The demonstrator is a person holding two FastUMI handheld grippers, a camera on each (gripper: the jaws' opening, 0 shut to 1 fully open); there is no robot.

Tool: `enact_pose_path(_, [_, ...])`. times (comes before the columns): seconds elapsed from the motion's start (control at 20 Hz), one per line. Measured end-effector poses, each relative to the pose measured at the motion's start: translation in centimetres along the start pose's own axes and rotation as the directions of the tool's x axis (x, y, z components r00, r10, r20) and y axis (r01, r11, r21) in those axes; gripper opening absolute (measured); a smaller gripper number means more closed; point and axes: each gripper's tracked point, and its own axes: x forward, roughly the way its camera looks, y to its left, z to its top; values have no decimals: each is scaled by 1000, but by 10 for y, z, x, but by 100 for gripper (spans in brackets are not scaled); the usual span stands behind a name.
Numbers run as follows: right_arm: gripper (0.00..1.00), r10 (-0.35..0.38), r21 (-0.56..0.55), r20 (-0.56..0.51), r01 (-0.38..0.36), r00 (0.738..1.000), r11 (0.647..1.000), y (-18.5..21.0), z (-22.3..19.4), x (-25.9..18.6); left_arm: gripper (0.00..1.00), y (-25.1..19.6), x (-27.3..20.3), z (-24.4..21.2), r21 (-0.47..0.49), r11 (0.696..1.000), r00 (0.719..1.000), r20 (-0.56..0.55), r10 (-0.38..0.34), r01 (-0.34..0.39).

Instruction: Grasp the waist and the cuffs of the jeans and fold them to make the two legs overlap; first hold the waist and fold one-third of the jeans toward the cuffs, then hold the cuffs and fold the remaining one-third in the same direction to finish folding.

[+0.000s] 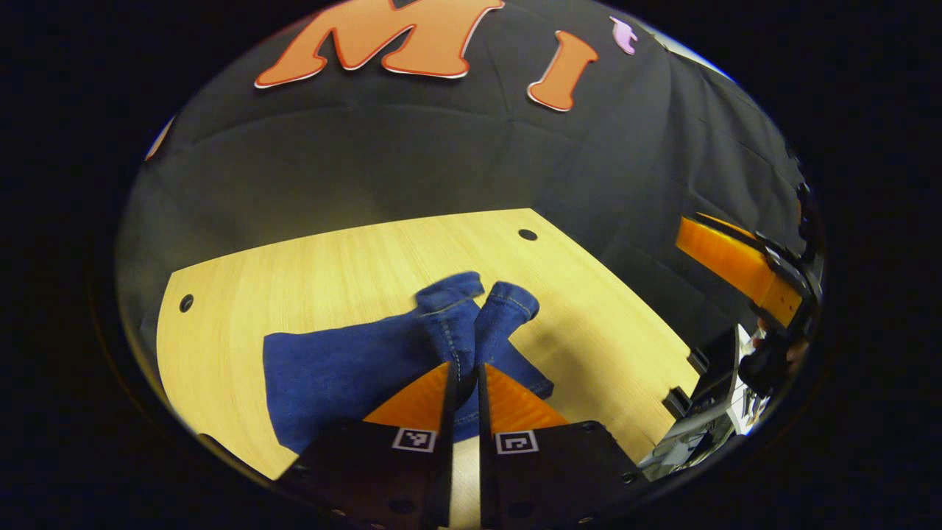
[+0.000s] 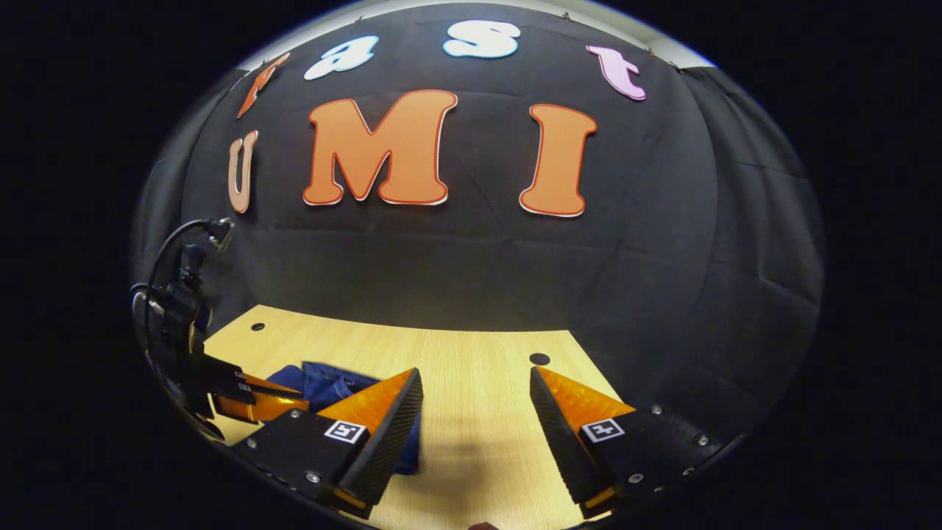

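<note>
Two cuffs (image 1: 477,305) of the jeans (image 1: 346,375) stick up beyond the left gripper (image 1: 464,379), whose jaws are pinched together on the denim, lifting it off the table (image 1: 309,258). Right gripper (image 2: 475,401) hovers level above the tabletop with jaws spread wide, nothing between them, jeans just beside its left finger.

left gripper (image 1: 464,383): clamped on jeans (image 1: 346,372) cuffs | lifted over table (image 1: 294,265)
</note>
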Motion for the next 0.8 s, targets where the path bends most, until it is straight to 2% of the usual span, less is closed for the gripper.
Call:
enact_pose_path(0.05, [91,-1,-1,1,1,1000,1000,1,0,1,17,-8,-6,0,3,1000,1000,12,-26,26])
enact_pose_path(0.15, [91,12,2,4,-12,1000,1000,6,2,1,44,-8,-21,6,27,1000,999,49,-11,9])
enact_pose_path(0.25, [91,27,8,15,-27,1000,1000,15,6,2,73,7,-36,22,44,997,992,114,51,-56])
enact_pose_path(0.3, [91,32,7,24,-32,999,999,19,9,3,81,15,-48,29,42,995,986,147,83,-90])
enact_pose_path(0.45, [92,50,-19,69,-49,996,999,36,26,3,88,44,-91,62,17,980,940,285,187,-200])
enact_pose_path(0.65, [92,95,-64,126,-88,988,994,68,48,-3,99,79,-150,103,-1,939,841,444,309,-345])
enact_pose_path(0.8, [94,114,-59,172,-105,978,993,91,66,-8,99,94,-192,109,-58,912,778,503,377,-406])
